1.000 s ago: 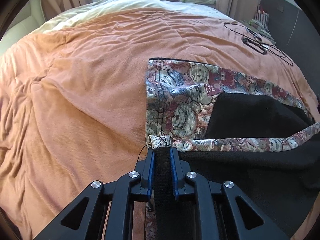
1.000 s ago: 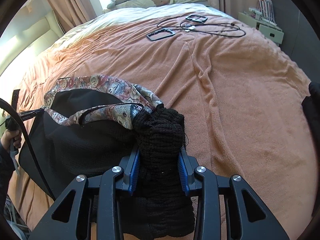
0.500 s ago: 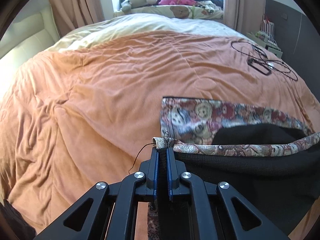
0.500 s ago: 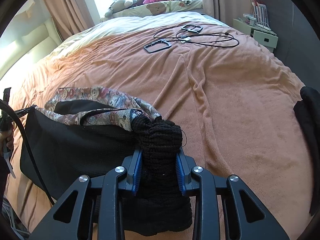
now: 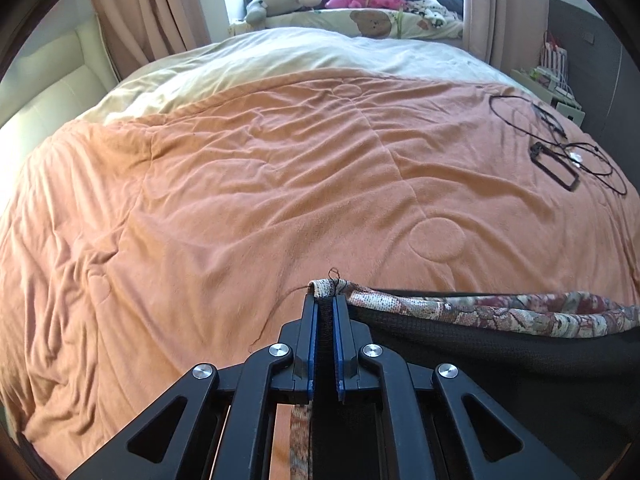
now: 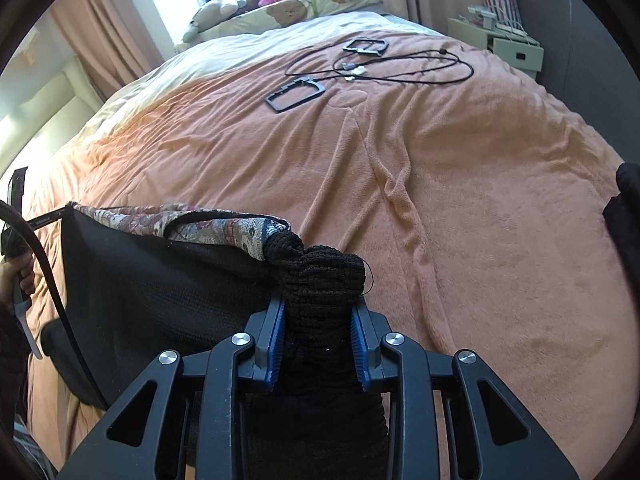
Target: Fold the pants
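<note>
The pants (image 5: 500, 360) run off the frame's right edge, their lower part hidden beneath the tongs (image 5: 325, 304)

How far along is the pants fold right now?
Done: both tongs have a grip. The left tongs are shut on a thin edge of the pants; the right tongs are shut on a bunched black wad of them. In hand: the pants hang stretched between the two, over the orange blanket. Left: no finished fold shows, so laying them down and folding remain.
</note>
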`<state>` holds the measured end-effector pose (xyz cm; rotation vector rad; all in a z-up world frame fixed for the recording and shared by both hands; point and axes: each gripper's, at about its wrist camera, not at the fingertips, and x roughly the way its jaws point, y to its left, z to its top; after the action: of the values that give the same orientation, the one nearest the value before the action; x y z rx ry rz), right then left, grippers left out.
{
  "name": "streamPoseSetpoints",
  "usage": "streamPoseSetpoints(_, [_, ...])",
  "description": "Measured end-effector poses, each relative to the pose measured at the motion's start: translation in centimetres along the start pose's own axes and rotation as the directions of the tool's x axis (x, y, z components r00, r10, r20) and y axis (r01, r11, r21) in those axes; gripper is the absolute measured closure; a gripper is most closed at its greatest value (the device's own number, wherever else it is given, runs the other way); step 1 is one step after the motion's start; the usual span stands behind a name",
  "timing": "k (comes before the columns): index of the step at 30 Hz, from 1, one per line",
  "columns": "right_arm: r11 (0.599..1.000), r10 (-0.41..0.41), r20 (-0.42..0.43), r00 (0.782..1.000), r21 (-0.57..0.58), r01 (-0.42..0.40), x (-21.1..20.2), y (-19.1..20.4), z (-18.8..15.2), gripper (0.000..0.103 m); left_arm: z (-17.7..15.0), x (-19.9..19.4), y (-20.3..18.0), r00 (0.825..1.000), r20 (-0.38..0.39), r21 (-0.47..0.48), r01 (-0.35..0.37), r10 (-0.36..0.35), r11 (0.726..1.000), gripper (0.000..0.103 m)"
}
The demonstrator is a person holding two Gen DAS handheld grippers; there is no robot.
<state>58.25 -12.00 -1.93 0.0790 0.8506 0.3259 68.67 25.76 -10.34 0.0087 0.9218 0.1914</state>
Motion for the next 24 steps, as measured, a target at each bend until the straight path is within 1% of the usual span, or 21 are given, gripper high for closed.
streamPoseSetpoints(1, [1.0, -0.004, -0.003, 1.0, 0.003, 0.004, 0.3, 0.0, 0.2, 0.077, 0.2, 0.6, 0.0, 1.0, -0.009, 0.001, -0.008, 0.008, 1.0, 0.098])
streamPoseSetpoints(4, [1.0, -0.011, -0.009, 1.0, 0.014, 0.011, 1.3, 0.0, 0.5, 0.077, 0.6, 2.2, 0.1, 0.999, -0.036, -0.014, 0.001, -0.002, 1.0, 0.098])
streamPoseSetpoints(13, [0.997, -0.047, 0.021, 0.999, 0.055, 0.046, 3.0, 0.0, 1.0, 0.077, 0.7, 4.6, -0.7, 0.998, -0.054, -0.013, -0.032, 0.032, 0.999, 0.098])
streamPoseSetpoints(14, [0.997, -0.054, 0.025, 0.998, 0.056, 0.052, 3.2, 0.1, 1.0, 0.076, 0.7, 4.8, -0.9, 0.997, -0.065, -0.007, -0.035, 0.035, 0.999, 0.097])
streamPoseSetpoints(15, [0.996, -0.071, 0.02, 0.997, 0.054, 0.07, 3.4, 0.2, 1.0, 0.071, 0.8, 5.1, -0.9, 0.996, -0.084, -0.003, -0.04, 0.039, 0.999, 0.097])
streamPoseSetpoints(16, [0.995, -0.087, 0.008, 0.996, 0.052, 0.086, 3.6, 0.3, 1.0, 0.065, 0.7, 5.2, -0.9, 0.994, -0.099, 0.0, -0.042, 0.042, 0.999, 0.093])
streamPoseSetpoints(17, [0.994, -0.091, -0.005, 0.996, 0.052, 0.091, 3.6, 0.3, 0.9, 0.063, 0.6, 5.1, -0.8, 0.992, -0.113, 0.001, -0.05, 0.05, 0.999, 0.088])
streamPoseSetpoints(18, [0.996, -0.077, -0.003, 0.997, 0.053, 0.077, 3.4, 0.3, 0.9, 0.06, 0.4, 4.8, -0.7, 0.992, -0.116, -0.002, -0.049, 0.048, 0.999, 0.085])
streamPoseSetpoints(19, [0.996, -0.066, 0.003, 0.998, 0.054, 0.066, 3.1, 0.3, 0.8, 0.053, 0.2, 4.4, -0.6, 0.992, -0.117, -0.005, -0.043, 0.042, 0.999, 0.074])
streamPoseSetpoints(20, [0.996, -0.066, 0.01, 0.998, 0.055, 0.065, 2.7, 0.2, 0.8, 0.049, 0.0, 3.8, -0.3, 0.993, -0.111, -0.007, -0.037, 0.036, 0.999, 0.061])
streamPoseSetpoints(21, [0.996, -0.063, 0.024, 0.998, 0.059, 0.062, 2.0, 0.1, 0.7, 0.041, -0.2, 3.3, -0.1, 0.994, -0.102, -0.009, -0.04, 0.039, 0.999, 0.057])
streamPoseSetpoints(22, [0.997, -0.055, 0.035, 0.998, 0.062, 0.052, 1.5, 0.0, 0.5, 0.039, -0.5, 2.8, 0.1, 0.995, -0.093, -0.009, -0.044, 0.043, 0.999, 0.054])
streamPoseSetpoints(24, [0.997, -0.028, 0.039, 0.999, 0.068, 0.026, 0.7, -0.5, 0.1, 0.039, -1.0, 1.7, 0.6, 0.995, -0.09, -0.015, -0.044, 0.043, 0.999, 0.054])
